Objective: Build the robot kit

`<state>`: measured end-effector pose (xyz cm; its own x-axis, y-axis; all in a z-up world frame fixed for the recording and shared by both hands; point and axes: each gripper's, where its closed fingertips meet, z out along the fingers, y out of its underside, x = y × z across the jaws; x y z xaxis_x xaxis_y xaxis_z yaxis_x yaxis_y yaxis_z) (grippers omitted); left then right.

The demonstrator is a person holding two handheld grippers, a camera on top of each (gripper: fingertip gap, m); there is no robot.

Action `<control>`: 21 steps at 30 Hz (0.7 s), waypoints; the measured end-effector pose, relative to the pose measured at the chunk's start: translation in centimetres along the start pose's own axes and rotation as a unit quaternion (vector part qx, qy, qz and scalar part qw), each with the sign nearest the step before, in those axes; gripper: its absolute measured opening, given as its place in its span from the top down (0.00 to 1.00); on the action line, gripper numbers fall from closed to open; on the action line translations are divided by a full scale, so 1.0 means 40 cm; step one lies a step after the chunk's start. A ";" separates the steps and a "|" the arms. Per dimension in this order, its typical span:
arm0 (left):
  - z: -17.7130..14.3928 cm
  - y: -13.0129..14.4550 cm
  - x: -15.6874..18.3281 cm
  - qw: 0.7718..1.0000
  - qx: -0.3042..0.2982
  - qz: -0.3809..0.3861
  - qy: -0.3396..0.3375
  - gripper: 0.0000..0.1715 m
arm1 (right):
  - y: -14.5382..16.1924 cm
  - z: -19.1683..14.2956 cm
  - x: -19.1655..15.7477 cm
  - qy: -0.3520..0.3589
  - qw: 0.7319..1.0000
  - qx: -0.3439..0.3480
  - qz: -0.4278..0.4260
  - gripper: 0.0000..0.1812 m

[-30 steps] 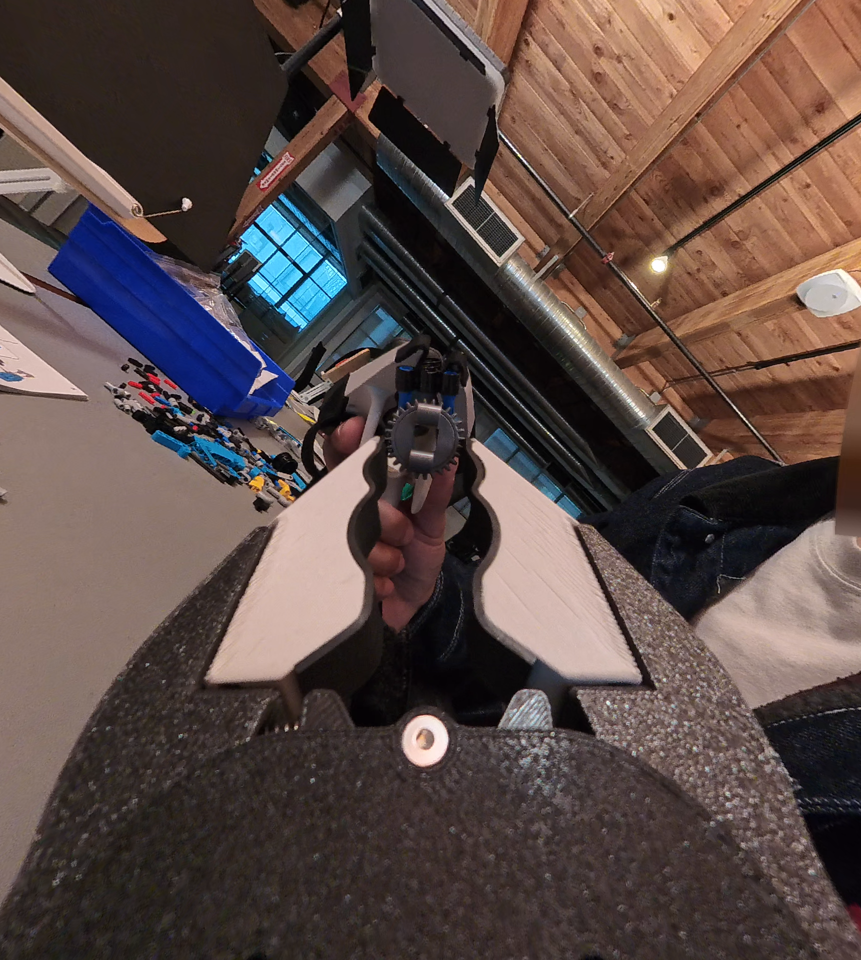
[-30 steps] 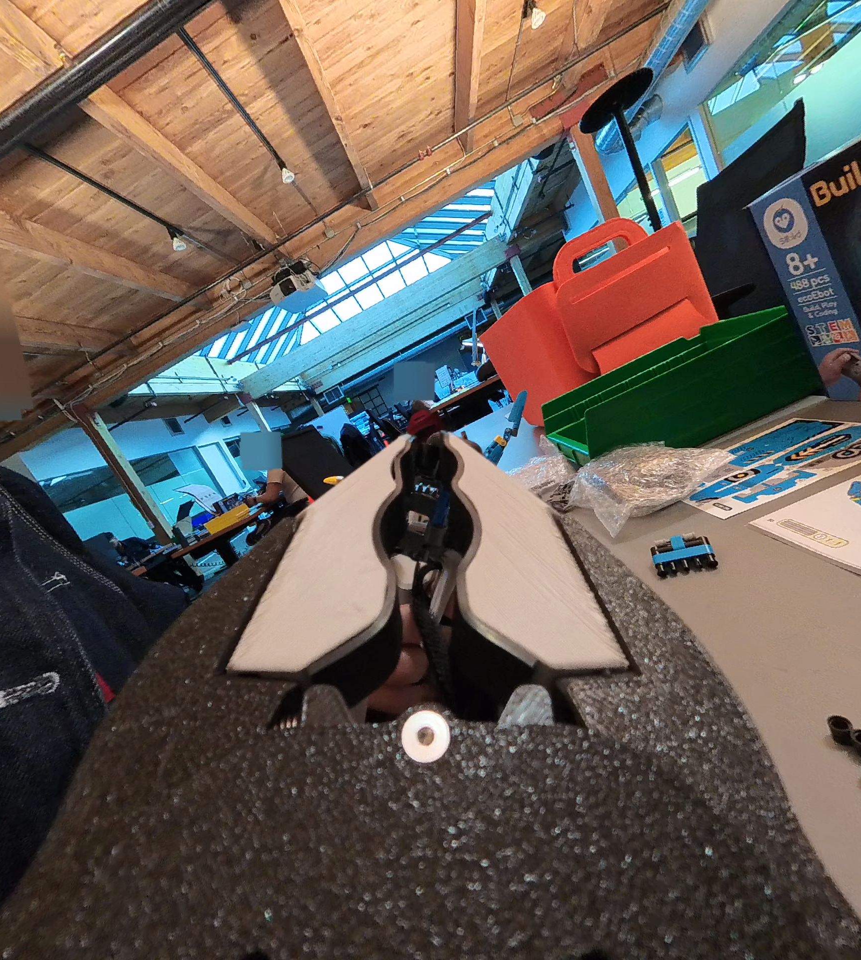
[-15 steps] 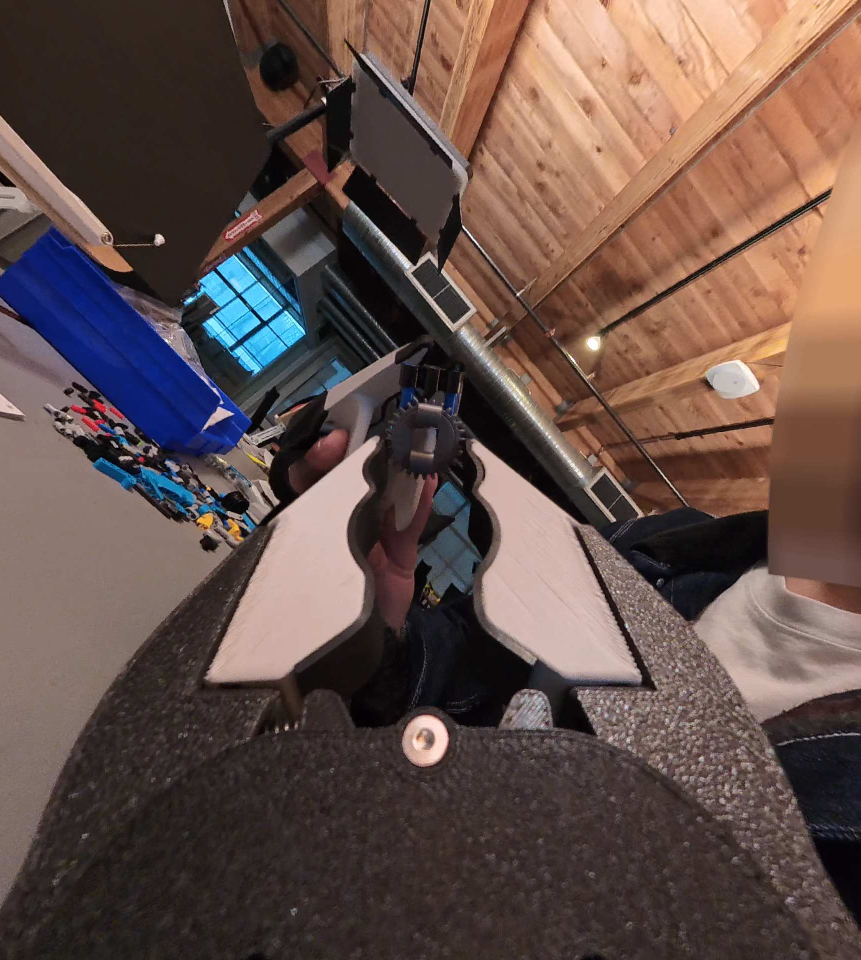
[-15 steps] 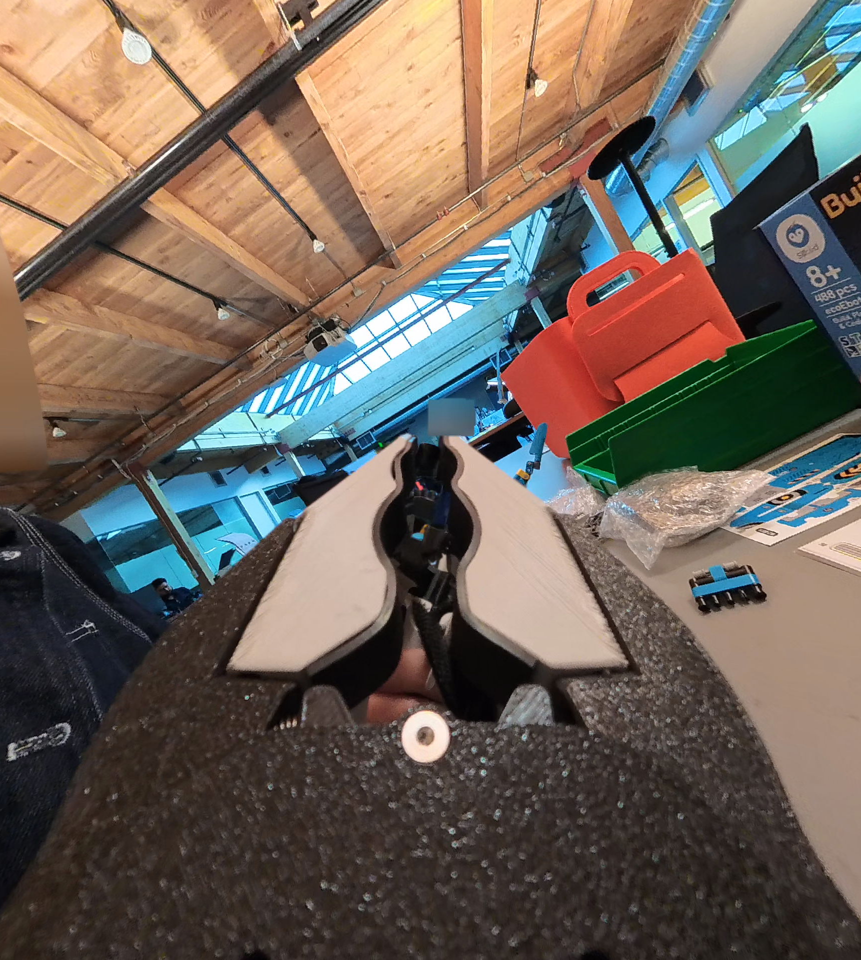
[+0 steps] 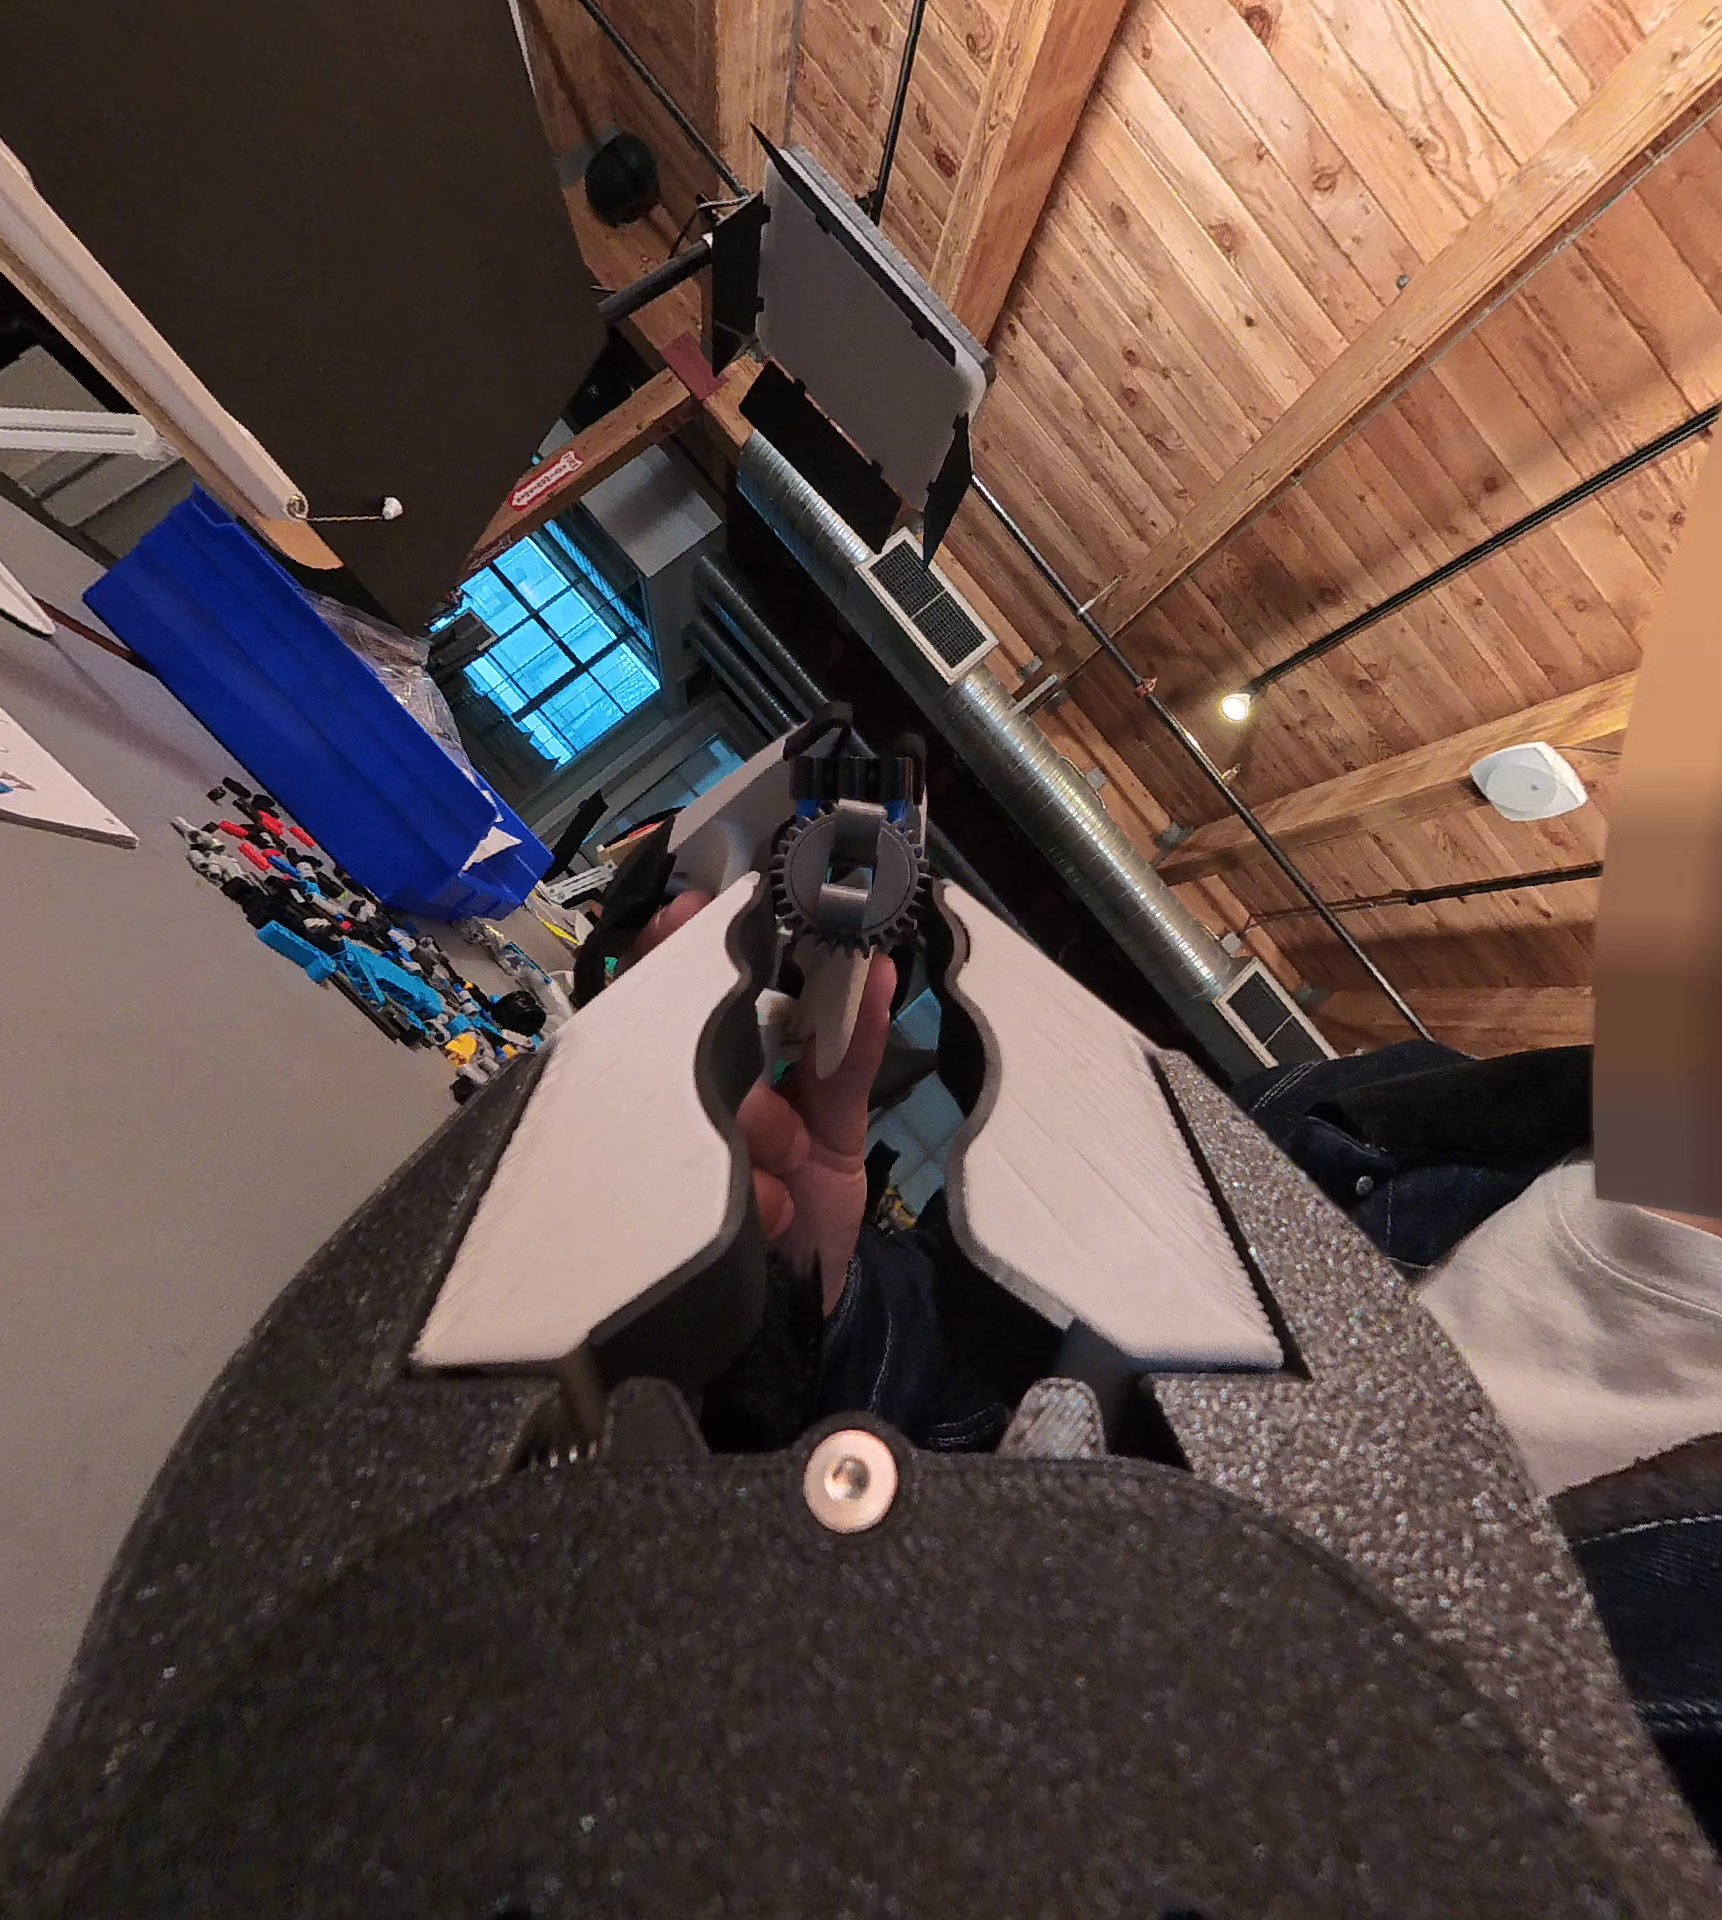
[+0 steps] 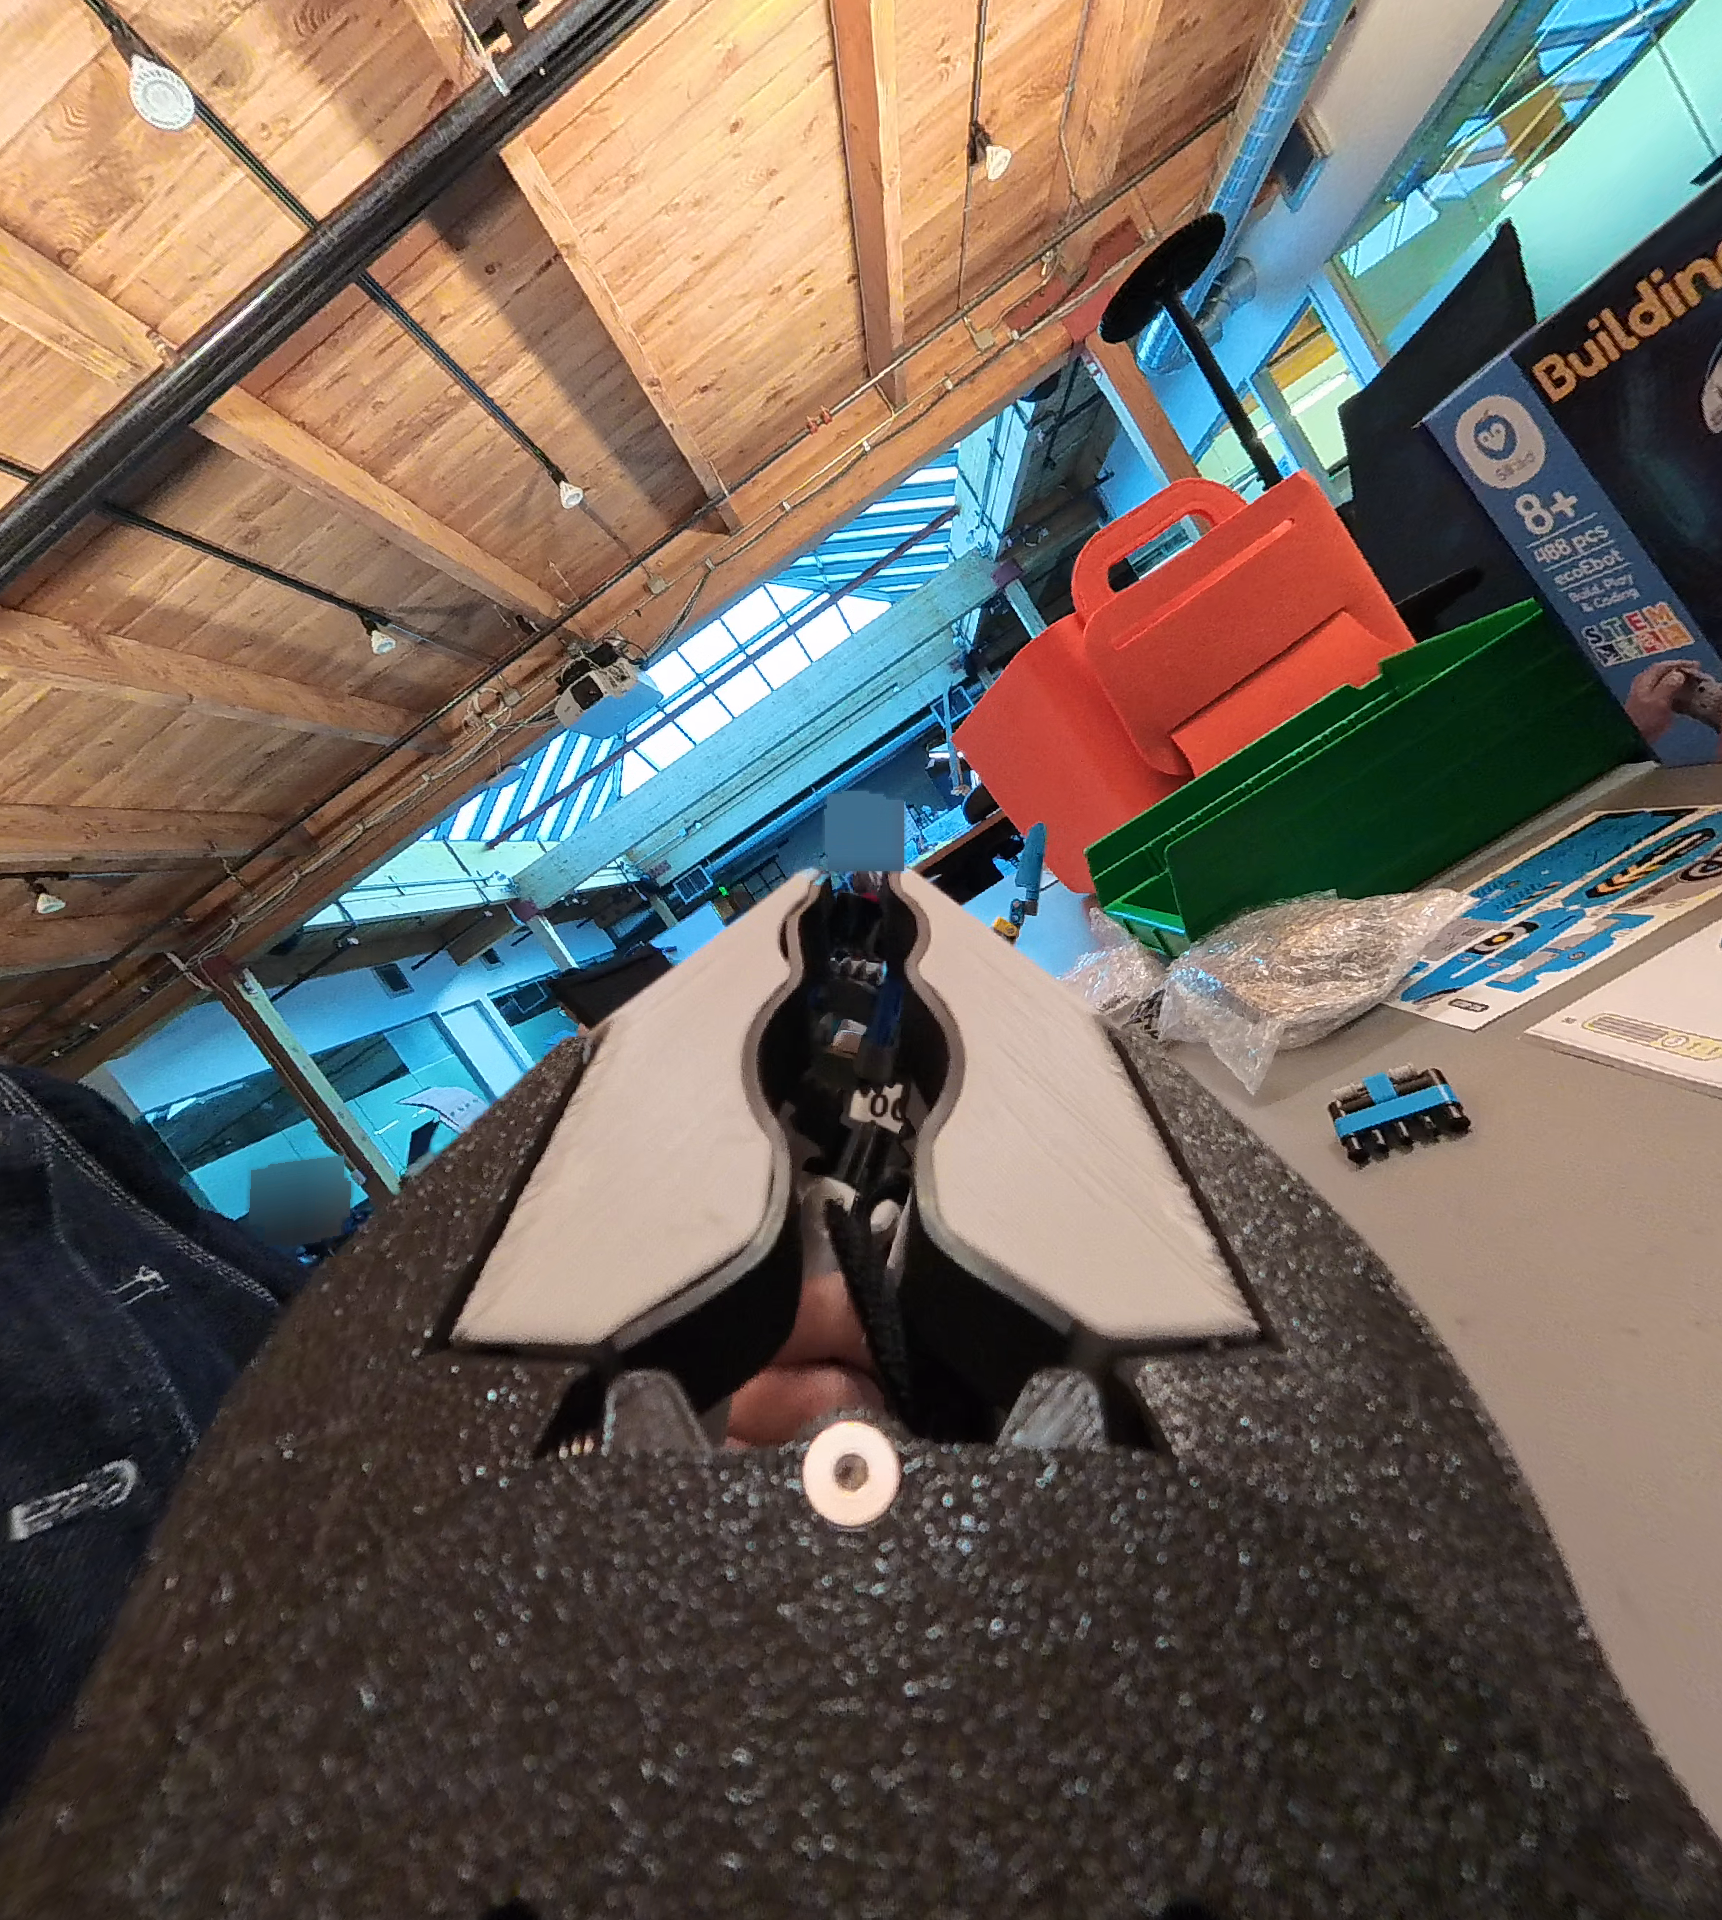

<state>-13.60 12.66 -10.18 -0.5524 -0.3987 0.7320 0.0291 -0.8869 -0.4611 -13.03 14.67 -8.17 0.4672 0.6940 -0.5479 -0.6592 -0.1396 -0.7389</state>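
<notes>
Left tongs (image 5: 849, 894): I have them clamped on a grey gear assembly (image 5: 844, 878), raised above the tabletop (image 5: 109, 1143). Right tongs (image 6: 852, 899): nearly together around that same build's far end. Loose bricks (image 5: 358, 956) lie by the blue bin (image 5: 317, 717).

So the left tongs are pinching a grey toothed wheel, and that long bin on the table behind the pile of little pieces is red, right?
Nearly. The left tongs do pinch the grey toothed wheel, but the long bin behind the pile of little pieces is blue, not red. The left wrist view shows it.
</notes>
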 end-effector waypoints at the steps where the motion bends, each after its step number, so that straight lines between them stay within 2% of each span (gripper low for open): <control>1: 0.000 0.000 0.000 1.000 -0.001 0.004 -0.002 0.85 | 0.000 -0.002 -0.001 0.002 1.000 -0.002 -0.006 0.95; 4: -0.007 -0.016 -0.004 1.000 0.017 0.003 -0.006 0.84 | -0.011 -0.013 -0.004 -0.001 1.000 0.001 -0.010 0.95; 5: -0.014 -0.030 -0.005 1.000 0.030 0.002 -0.005 0.84 | -0.009 -0.016 -0.005 -0.006 1.000 -0.006 -0.008 1.00; 6: -0.019 -0.038 -0.005 0.999 0.037 -0.002 -0.004 0.84 | -0.004 -0.018 0.001 0.001 1.000 -0.012 -0.010 1.00; 9: -0.013 -0.026 -0.010 1.000 0.022 0.004 -0.012 0.84 | -0.008 -0.015 -0.001 -0.009 1.000 -0.009 0.001 1.00; 14: -0.018 -0.031 -0.022 0.999 0.021 0.018 -0.032 0.84 | 0.003 -0.023 0.015 -0.007 0.999 -0.049 0.008 1.00; 21: -0.006 0.007 -0.037 0.995 -0.037 0.059 -0.065 0.84 | 0.003 -0.030 0.021 -0.023 0.994 -0.096 0.037 1.00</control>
<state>-12.97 13.06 -11.52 -0.4361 -0.5304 0.7270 0.0240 -0.8144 -0.5798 -12.03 14.40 -9.19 0.3912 0.7071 -0.5891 -0.5647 -0.3210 -0.7603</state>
